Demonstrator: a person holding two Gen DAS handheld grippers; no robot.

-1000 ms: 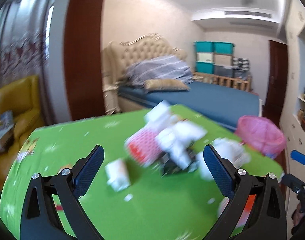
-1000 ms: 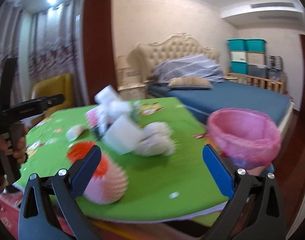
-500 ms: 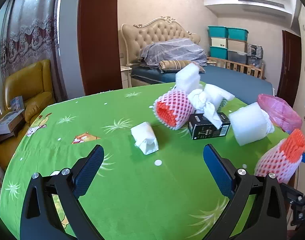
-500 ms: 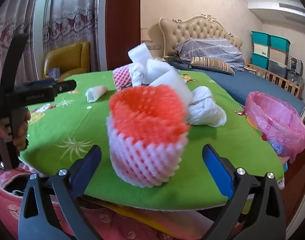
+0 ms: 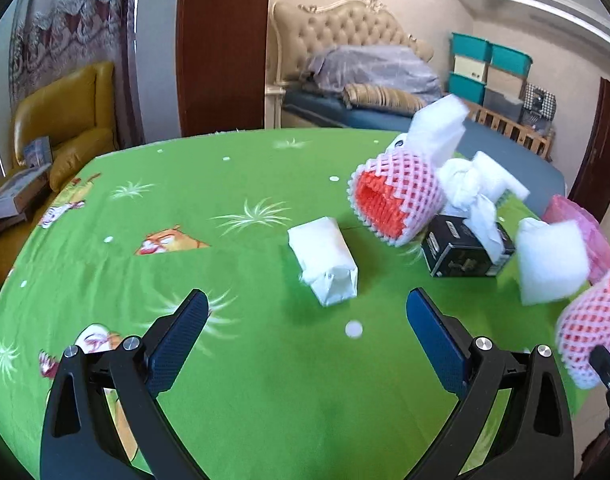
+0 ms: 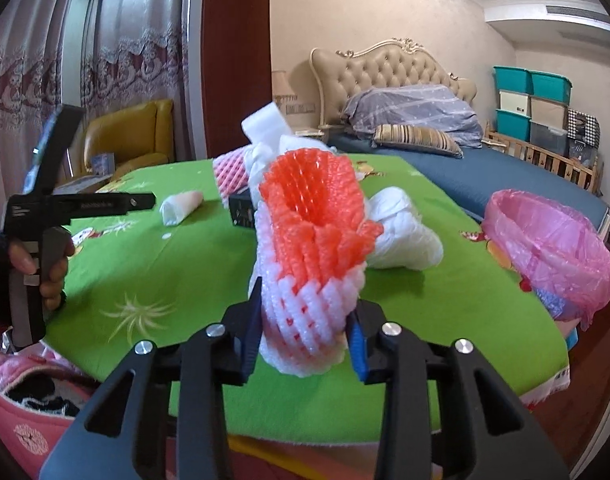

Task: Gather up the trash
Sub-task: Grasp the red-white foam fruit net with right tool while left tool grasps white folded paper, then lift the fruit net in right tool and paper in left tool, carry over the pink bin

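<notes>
This is a bedroom in a home. A bed (image 6: pixel 485 172) with a tufted cream headboard (image 6: pixel 385 68), a blue cover, a striped pillow (image 6: pixel 419 140) and a folded grey quilt (image 6: pixel 409 110) stands behind the table (image 5: pixel 225 208) with its green cartoon-print cloth. Lace-trimmed curtains (image 6: pixel 37 64), a yellow armchair (image 5: pixel 65 120) and stacked teal-lidded storage boxes (image 6: pixel 533 100) line the walls.

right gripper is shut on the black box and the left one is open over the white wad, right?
Not quite. The right gripper is shut on the red and white foam net, not the black box, which lies free on the table; the right wrist view shows it. Its jaws have just been closing. The left gripper is indeed open before the white wad.
</notes>
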